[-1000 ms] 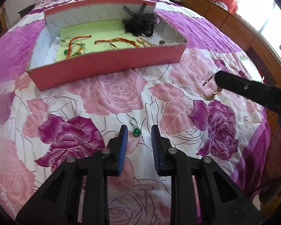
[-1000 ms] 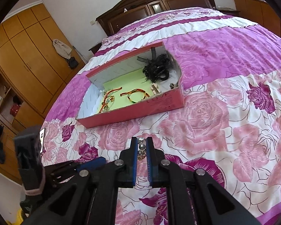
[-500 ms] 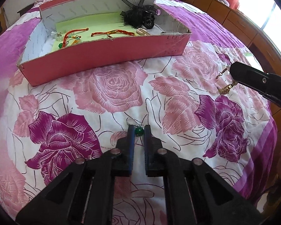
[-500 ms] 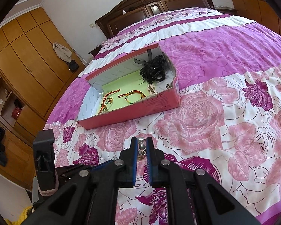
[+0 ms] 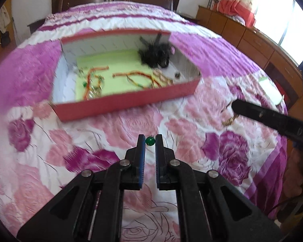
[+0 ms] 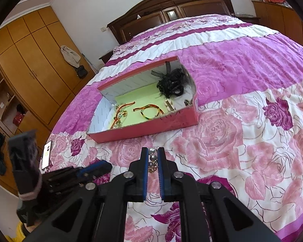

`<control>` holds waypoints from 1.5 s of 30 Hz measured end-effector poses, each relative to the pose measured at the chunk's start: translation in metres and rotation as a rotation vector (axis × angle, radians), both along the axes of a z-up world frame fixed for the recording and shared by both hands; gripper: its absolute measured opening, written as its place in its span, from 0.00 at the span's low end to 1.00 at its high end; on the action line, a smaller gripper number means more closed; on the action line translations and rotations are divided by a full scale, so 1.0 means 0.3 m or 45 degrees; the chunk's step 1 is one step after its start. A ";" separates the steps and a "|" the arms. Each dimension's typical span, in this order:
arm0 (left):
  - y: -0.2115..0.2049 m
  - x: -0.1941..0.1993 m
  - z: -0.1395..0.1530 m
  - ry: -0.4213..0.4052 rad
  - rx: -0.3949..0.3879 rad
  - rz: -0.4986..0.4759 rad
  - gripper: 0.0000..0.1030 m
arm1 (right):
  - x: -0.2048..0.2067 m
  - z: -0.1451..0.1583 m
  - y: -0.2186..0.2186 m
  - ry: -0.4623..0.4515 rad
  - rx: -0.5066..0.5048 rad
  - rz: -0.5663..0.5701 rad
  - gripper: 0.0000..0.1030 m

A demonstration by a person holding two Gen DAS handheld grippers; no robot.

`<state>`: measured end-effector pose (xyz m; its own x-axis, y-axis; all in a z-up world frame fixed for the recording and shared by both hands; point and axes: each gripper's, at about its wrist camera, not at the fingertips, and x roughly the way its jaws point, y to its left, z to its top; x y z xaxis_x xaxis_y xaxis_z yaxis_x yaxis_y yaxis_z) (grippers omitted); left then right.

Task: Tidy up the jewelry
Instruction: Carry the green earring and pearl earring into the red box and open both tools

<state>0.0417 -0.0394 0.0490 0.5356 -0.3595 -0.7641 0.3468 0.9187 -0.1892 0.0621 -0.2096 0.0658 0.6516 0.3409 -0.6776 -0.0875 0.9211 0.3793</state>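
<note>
The left claw [image 5: 150, 141] is clenched on a green bead earring [image 5: 150, 141], lifted clear of the bed [image 5: 131, 125] for carrying to the red box [image 5: 127, 100] beyond. To its right, the right claw [image 6: 153, 157] grips a pearl-and-gold piece [image 6: 152, 158], likewise bound for the box.

Beyond both black, blue-padded tongs: pink box [image 5: 129, 100] with pale-green lining [image 5: 121, 58], holding orange-red cords [image 5: 131, 75] and a black ribbon tangle [image 5: 154, 54]. Green bead [image 5: 150, 141] between left tongs [image 5: 150, 139]. Bedspread [image 6: 242, 141]: white, pink and magenta roses.
</note>
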 end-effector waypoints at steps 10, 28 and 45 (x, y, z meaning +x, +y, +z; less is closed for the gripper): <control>0.070 0.076 0.110 -0.139 -0.011 0.088 0.01 | 0.064 0.068 0.058 -0.060 -0.027 0.050 0.10; 0.119 0.285 0.070 -0.193 0.015 0.223 0.01 | 0.306 0.083 0.118 -0.114 -0.064 0.073 0.10; 0.125 0.379 -0.116 -0.038 0.030 0.266 0.01 | 0.459 -0.146 0.114 0.051 -0.104 0.058 0.10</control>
<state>0.1553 -0.0020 0.0142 0.6193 -0.2201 -0.7536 0.1533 0.9753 -0.1589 0.1998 -0.1755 0.0219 0.6087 0.3122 -0.7294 -0.1163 0.9445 0.3072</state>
